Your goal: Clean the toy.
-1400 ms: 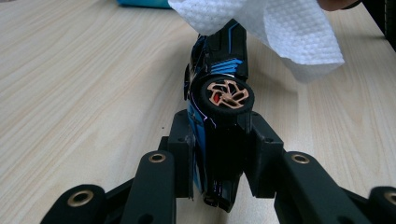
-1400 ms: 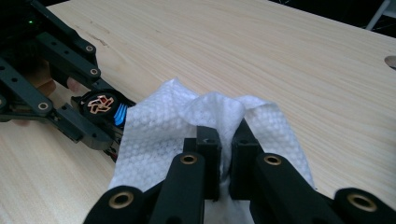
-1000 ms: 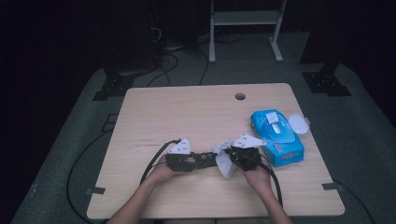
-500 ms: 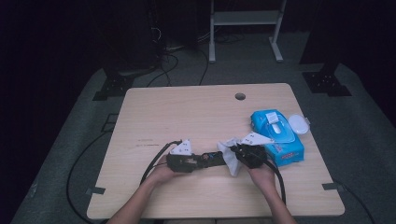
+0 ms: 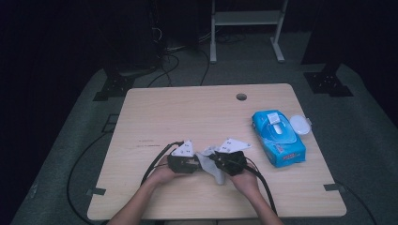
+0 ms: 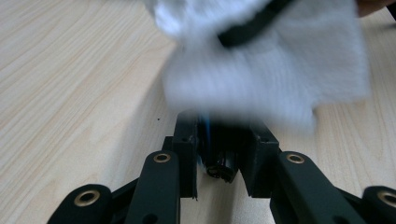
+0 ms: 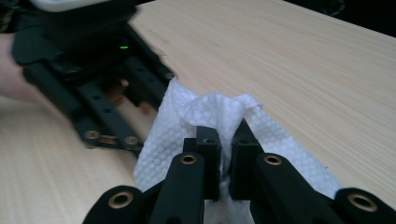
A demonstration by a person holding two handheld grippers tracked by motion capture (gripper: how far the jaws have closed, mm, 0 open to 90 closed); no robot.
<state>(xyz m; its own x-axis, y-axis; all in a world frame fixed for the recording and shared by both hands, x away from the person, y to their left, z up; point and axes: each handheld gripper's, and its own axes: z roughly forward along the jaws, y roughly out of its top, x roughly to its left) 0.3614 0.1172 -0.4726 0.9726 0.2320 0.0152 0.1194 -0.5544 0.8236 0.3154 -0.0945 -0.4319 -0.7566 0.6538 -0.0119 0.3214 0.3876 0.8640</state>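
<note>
A white wipe [image 5: 210, 168] hangs between my two grippers near the front middle of the wooden table [image 5: 187, 112]. My right gripper [image 7: 225, 133] is shut on the bunched wipe [image 7: 210, 107], and in the high view this right gripper [image 5: 217, 162] points left. Facing it, my left gripper [image 5: 198, 164] has its tips against the wipe. In the left gripper view, the left gripper [image 6: 223, 125] is shut on a small dark object [image 6: 219, 164] with a blue glint. The blurred wipe [image 6: 261, 79] drapes just past its tips. The left gripper [image 7: 93, 70] is also seen beyond the wipe.
A blue pack of wipes [image 5: 279, 138] lies at the right of the table, with a white lid [image 5: 300, 124] beside it. A round hole [image 5: 241, 97] sits near the far edge. Black cables [image 5: 155, 161] trail from both grippers toward the front.
My right gripper has carried the wipe a little to the left, onto the tips of the left gripper. The left gripper has stayed in place.
</note>
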